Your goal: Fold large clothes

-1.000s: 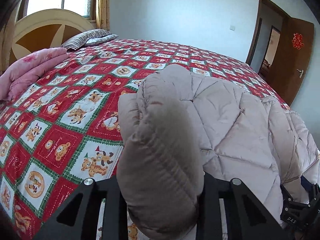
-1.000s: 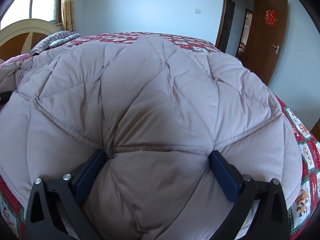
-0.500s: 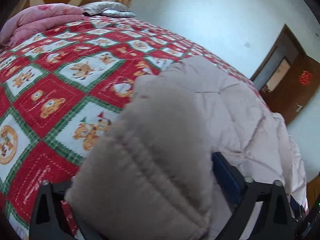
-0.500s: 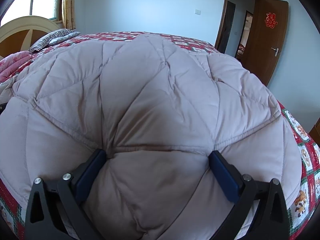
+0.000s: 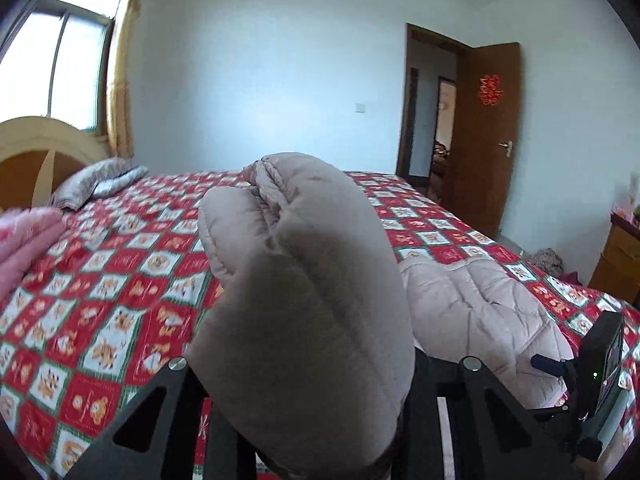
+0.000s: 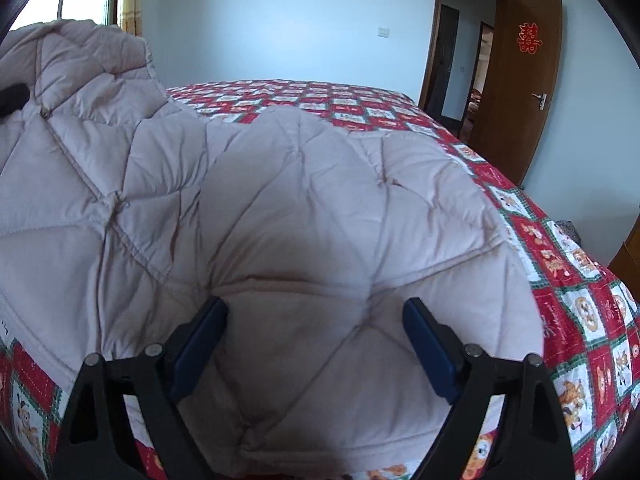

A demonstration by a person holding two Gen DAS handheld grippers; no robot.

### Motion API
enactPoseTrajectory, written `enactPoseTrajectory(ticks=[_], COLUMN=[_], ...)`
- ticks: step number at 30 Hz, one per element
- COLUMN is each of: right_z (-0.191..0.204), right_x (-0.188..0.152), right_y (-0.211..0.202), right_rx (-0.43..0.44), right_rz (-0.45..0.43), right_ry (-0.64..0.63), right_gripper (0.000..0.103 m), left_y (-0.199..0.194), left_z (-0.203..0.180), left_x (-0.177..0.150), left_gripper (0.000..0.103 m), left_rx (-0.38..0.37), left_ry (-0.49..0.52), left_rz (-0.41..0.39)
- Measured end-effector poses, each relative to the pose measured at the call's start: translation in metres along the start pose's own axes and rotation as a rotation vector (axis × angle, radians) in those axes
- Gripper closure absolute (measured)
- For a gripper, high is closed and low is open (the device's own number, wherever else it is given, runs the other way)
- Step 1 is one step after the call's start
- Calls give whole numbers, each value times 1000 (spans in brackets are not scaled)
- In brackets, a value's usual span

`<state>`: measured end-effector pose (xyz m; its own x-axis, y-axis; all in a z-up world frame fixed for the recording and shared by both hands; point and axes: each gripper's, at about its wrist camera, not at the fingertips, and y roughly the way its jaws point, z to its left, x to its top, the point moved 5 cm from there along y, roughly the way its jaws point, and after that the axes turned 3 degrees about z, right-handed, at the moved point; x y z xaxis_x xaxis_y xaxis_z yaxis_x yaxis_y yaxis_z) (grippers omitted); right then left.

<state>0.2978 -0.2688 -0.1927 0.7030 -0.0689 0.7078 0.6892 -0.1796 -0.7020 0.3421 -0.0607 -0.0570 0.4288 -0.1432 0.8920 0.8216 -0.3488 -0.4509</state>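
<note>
Your left gripper (image 5: 304, 432) pinches a bunched fold of the beige quilted coat (image 6: 280, 208), its jaws closing on it, the fold raised above the bed (image 5: 100, 280). Your right gripper (image 6: 316, 344) stands wide, jaws closing, a thick bulge of the coat between its blue pads (image 6: 200, 344). The rest of the coat lies on the red bear-patterned bedspread (image 6: 560, 280). No container is in view.
</note>
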Motion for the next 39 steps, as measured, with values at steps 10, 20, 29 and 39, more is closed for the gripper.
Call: enactPoseTrajectory(ticks=[10,20,29,39], right_z=[-81,-116,-124,-128], right_x=[-26,-46,-58,-60], right_y=[-9,-11,-7,-18], right_rx=[-101,-57,-23,-27], right_rz=[38,51,46,40], right_ry=[131,238,292,308], right_gripper=[11,8,5,5], left_y=[17,58,76,81], left_z=[-143,-222,-227,-225], left_x=[4,-46,-63,-66], left_gripper=[75,75,71,56], left_rx=[-160,-198,-219,-246], left_ry=[340,588,572,479], left_rz=[-12,66,73,94])
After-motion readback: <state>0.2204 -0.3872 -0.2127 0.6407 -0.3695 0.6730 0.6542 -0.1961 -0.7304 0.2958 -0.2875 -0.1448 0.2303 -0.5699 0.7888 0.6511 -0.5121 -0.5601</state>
